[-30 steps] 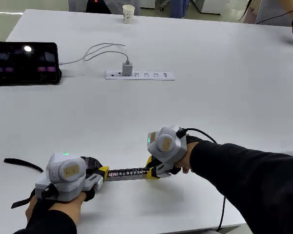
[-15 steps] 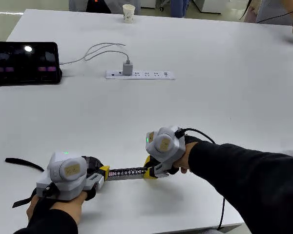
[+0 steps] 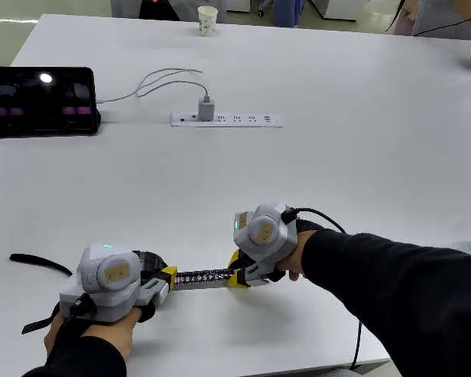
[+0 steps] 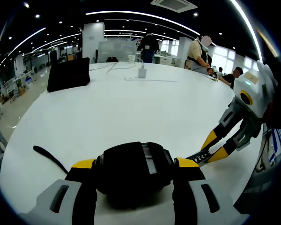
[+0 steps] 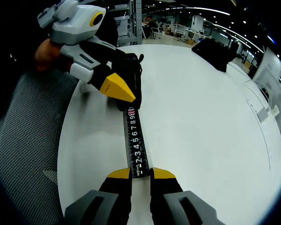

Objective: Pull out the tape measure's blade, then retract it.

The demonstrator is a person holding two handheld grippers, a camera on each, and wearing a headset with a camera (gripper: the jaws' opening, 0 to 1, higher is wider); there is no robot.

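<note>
Black tape measure case (image 4: 133,171), short numbered blade (image 5: 134,140) drawn out straight

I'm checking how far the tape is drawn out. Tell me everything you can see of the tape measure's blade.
The blade is a narrow, flat strip printed with tick marks and numerals, 1 to 9 readable on the drawn-out part. It runs straight and low over the white table; whether it touches it is unclear. Its free end is pinched between the shut jaws of the right gripper. The other end enters the black case, clamped by the left gripper.
</note>
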